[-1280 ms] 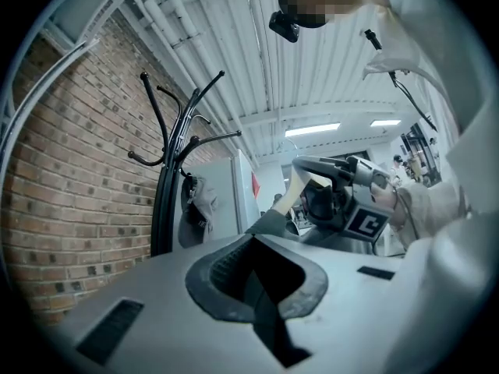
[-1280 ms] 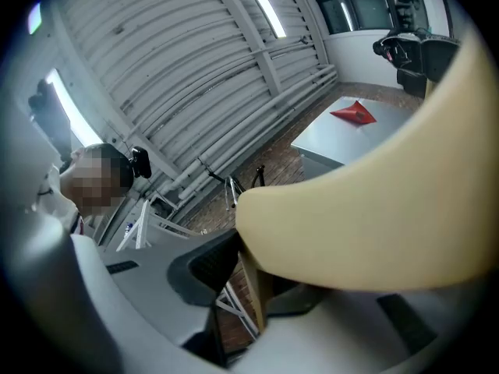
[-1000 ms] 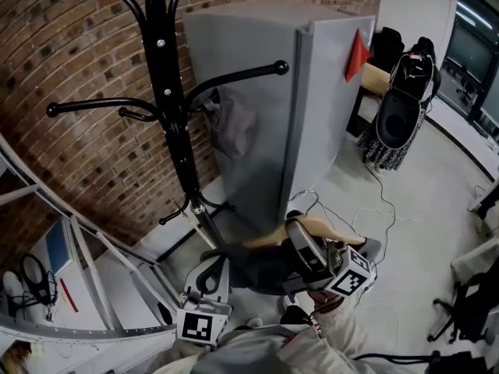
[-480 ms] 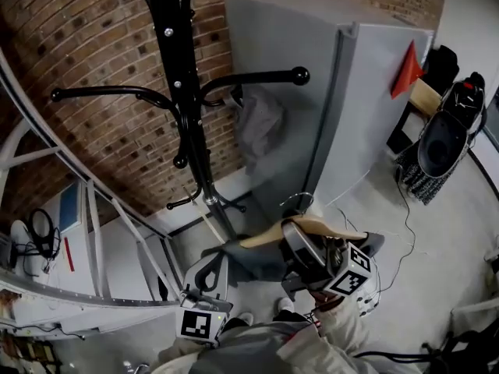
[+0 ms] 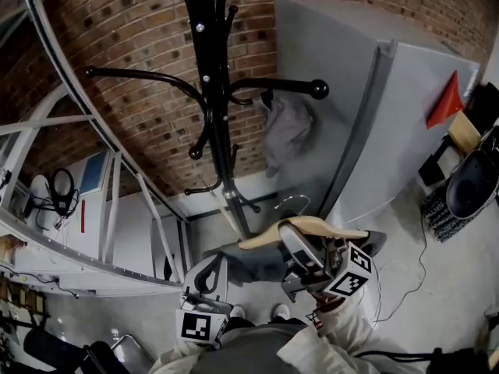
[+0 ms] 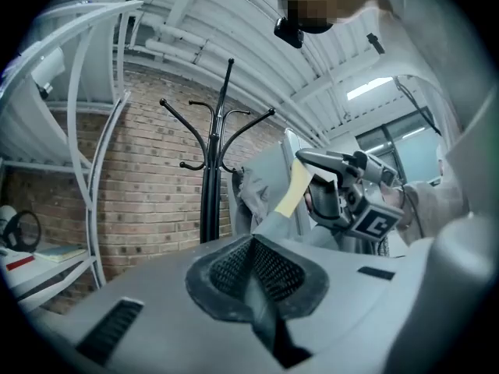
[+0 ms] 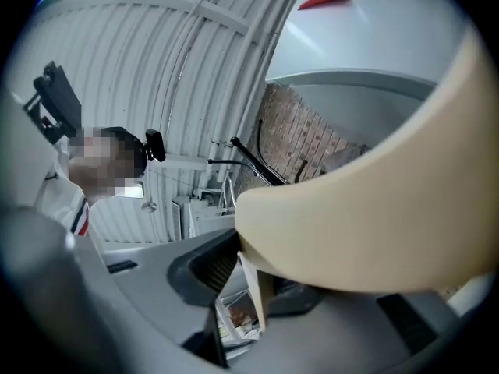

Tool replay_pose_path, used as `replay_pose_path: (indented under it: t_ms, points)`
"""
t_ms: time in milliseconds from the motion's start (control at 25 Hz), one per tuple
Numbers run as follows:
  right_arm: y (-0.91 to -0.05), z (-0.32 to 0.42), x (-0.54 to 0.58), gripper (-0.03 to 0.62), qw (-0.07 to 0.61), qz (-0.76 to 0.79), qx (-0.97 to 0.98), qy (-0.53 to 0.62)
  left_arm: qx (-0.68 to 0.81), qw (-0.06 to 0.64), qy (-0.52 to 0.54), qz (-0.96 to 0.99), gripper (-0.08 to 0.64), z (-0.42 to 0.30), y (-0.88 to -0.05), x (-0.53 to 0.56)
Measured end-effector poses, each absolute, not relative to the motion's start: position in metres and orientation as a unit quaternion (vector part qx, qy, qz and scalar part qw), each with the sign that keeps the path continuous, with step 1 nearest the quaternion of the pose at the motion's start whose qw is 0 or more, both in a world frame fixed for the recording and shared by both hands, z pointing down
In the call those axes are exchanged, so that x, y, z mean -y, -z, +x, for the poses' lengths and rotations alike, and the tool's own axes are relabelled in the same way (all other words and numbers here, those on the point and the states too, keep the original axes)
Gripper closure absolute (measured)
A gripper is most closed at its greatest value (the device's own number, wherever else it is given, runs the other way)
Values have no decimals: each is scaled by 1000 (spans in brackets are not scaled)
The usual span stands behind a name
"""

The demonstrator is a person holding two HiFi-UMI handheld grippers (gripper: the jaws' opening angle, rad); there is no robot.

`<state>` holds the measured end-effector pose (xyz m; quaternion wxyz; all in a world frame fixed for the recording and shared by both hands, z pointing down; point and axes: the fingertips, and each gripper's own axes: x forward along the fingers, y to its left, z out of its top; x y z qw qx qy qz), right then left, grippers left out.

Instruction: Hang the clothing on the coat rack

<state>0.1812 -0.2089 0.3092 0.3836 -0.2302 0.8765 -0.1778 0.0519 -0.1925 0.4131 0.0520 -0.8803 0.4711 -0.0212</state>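
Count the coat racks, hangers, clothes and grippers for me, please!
Coat rack: 1
Wooden hanger: 1
Clothes: 2, a dark garment on the hanger and a grey garment on the rack
Grippers: 2, the left gripper and the right gripper
Total: 6

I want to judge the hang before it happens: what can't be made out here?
- Rack top: cut off by the head view's upper edge.
- Garment type: bunched below the hanger, head view.
- Rack hooks, right gripper view: mostly hidden by the hanger.
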Motion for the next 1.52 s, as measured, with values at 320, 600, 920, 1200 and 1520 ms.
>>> replay_pose_path:
  t_ms: [320, 600, 920, 1200, 1520]
  points:
    - [-304, 154, 218, 472, 368, -167, -892, 201, -535, 46, 29, -843, 552, 28, -414, 181]
    - [-297, 131, 227, 471, 368, -144, -894, 212, -563, 44, 31, -825, 552, 1, -413, 181]
    - [-283, 105, 239, 471, 373, -136, -895, 205, -570, 58, 20, -819, 552, -26, -400, 194]
    - [-271, 91, 254, 471, 375, -138, -895, 197, -575, 70, 8, -815, 552, -43, -390, 210]
    - [-262, 81, 274, 471, 372, -146, -897, 188, -571, 90, -5, -816, 552, -48, -375, 226]
